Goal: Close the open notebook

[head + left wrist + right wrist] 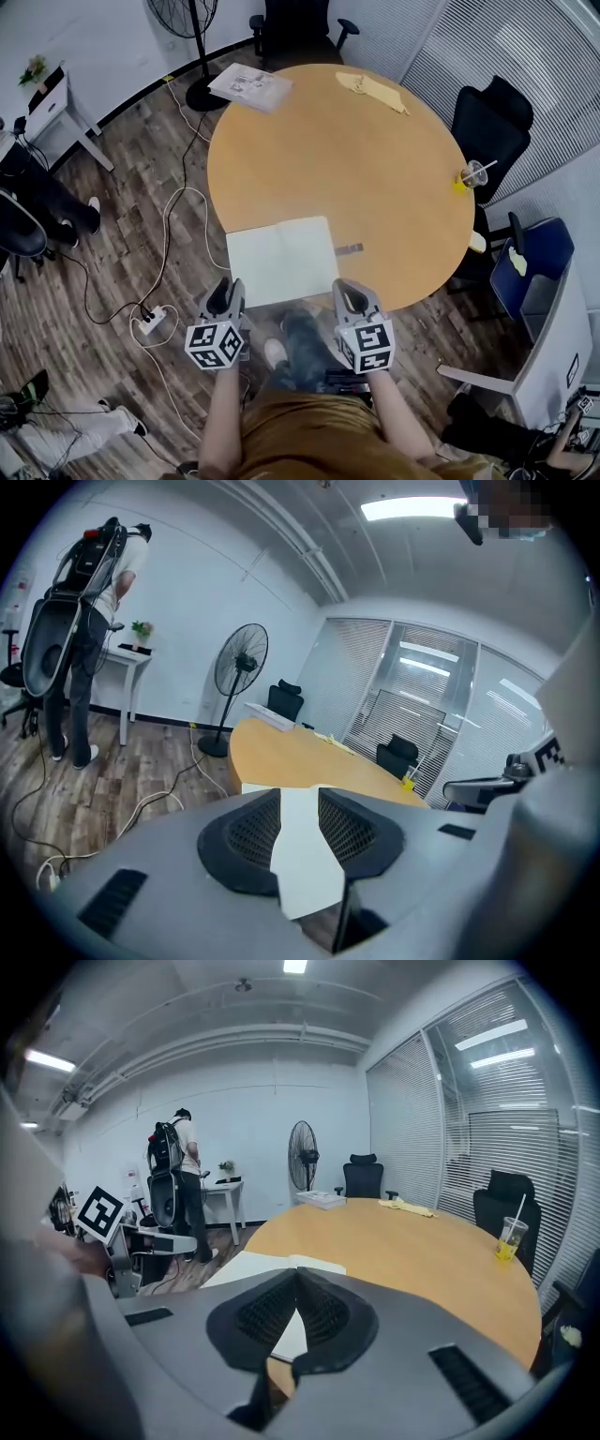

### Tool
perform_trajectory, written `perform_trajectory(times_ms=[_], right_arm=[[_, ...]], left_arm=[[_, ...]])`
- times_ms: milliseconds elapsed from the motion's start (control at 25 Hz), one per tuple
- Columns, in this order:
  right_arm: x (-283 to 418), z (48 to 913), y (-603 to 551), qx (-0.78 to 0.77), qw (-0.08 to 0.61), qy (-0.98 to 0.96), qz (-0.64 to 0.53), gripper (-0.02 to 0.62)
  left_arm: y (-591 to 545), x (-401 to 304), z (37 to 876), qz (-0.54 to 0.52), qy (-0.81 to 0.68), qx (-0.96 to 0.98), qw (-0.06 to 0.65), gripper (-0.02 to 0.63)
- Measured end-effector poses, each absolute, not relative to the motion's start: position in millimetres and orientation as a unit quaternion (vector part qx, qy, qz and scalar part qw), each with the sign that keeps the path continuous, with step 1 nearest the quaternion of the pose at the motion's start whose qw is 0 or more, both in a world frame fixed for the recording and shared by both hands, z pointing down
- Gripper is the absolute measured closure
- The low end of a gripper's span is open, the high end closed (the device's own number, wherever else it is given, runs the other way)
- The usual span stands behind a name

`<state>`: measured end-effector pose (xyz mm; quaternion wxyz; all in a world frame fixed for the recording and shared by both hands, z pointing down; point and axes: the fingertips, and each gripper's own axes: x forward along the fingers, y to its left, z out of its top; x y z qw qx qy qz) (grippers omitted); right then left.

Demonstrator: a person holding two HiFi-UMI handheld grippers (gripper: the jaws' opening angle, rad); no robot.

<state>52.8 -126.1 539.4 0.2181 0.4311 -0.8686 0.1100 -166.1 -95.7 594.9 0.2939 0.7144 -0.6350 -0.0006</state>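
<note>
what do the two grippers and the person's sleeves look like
The left gripper and right gripper are grey moulded shells with black ribbed jaw pads, each bearing a white cube printed with black square markers. No cables show on them. The person wears a mustard short-sleeved top.

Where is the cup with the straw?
In the head view, the cup stands at the table's right edge, next to a black chair, far from the open notebook.

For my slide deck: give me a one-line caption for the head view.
Left gripper and right gripper poised before an open notebook on a round table.
</note>
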Motion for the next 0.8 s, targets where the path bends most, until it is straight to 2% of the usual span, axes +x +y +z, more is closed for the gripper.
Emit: perform_trajectory(times_ms=[800], right_arm=[[46,582,-127,0.401,0.264,-0.867,0.132,0.584]], left_arm=[[-74,-165,663,0.044,-0.635,0.686,0.353,0.476]])
